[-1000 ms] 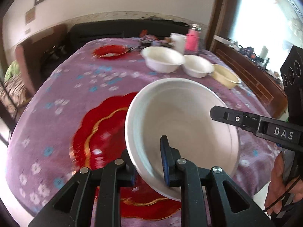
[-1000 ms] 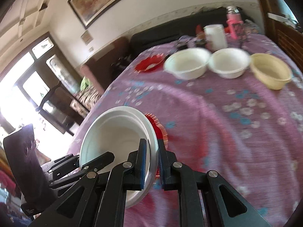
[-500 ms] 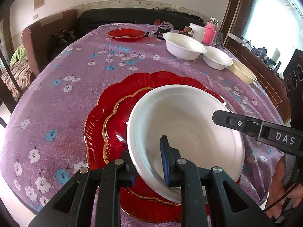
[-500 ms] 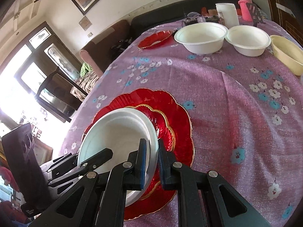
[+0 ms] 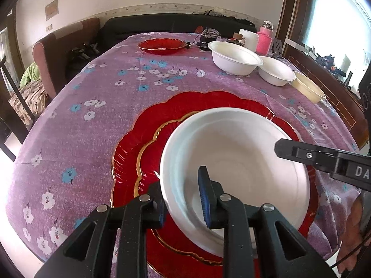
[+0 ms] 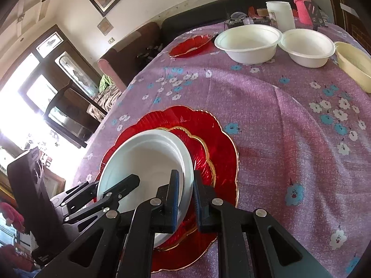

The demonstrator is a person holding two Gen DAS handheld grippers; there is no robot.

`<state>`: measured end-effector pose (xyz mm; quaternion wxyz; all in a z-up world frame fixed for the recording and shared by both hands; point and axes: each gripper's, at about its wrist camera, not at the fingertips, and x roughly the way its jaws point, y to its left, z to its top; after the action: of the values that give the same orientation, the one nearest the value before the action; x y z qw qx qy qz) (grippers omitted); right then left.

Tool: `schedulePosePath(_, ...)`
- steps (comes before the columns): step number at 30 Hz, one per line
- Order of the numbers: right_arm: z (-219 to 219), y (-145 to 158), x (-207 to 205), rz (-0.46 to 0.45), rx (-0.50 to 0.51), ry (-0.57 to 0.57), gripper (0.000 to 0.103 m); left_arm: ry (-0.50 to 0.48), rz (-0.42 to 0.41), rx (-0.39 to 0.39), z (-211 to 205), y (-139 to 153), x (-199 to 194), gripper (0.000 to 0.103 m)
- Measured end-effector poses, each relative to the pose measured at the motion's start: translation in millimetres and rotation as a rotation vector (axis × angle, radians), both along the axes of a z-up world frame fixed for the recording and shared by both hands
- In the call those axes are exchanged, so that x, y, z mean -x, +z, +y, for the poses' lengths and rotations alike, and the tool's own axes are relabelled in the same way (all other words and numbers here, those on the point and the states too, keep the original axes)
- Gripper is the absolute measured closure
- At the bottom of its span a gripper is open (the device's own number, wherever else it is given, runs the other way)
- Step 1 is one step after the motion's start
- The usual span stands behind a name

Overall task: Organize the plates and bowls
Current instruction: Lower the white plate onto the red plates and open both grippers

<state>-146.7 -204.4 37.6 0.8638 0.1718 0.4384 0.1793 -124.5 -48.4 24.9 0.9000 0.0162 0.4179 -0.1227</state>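
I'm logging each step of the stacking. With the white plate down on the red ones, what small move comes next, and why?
Probably open the right tool, which pinches the white plate's rim. The plate looks set on the stacked red plates, and the left tool's jaws have just been opening around the rim.

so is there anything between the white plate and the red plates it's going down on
Nothing visible. The white plate sits directly over the stacked red plates, with no object in between. Left gripper and right gripper both straddle its rim.

Left claw [image 5: 183,199] just easing apart, right claw [image 6: 185,199] clamped.
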Motion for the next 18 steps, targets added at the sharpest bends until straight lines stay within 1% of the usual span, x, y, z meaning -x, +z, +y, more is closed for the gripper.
schedulePosePath(2,-2,1,2,-0.003,0.001,-0.004,0.089,0.000,-0.010,-0.009,-1,0,-4,0.074)
schedulePosePath(4,-6,4,5,-0.010,-0.003,-0.012,0.088,0.004,-0.017,-0.025,-3,-1,-8,0.073)
schedulePosePath(6,-10,8,10,-0.025,-0.008,-0.022,0.087,0.000,-0.028,-0.040,-6,-3,-11,0.066)
schedulePosePath(9,-18,14,17,-0.049,-0.016,-0.035,0.081,0.002,-0.042,-0.058,-10,-5,-17,0.061)
schedulePosePath(11,-22,16,18,-0.057,-0.017,-0.043,0.080,0.006,-0.048,-0.060,-11,-5,-19,0.060)
schedulePosePath(18,-27,19,23,-0.069,-0.033,-0.050,0.079,0.007,-0.053,-0.059,-15,-6,-26,0.059)
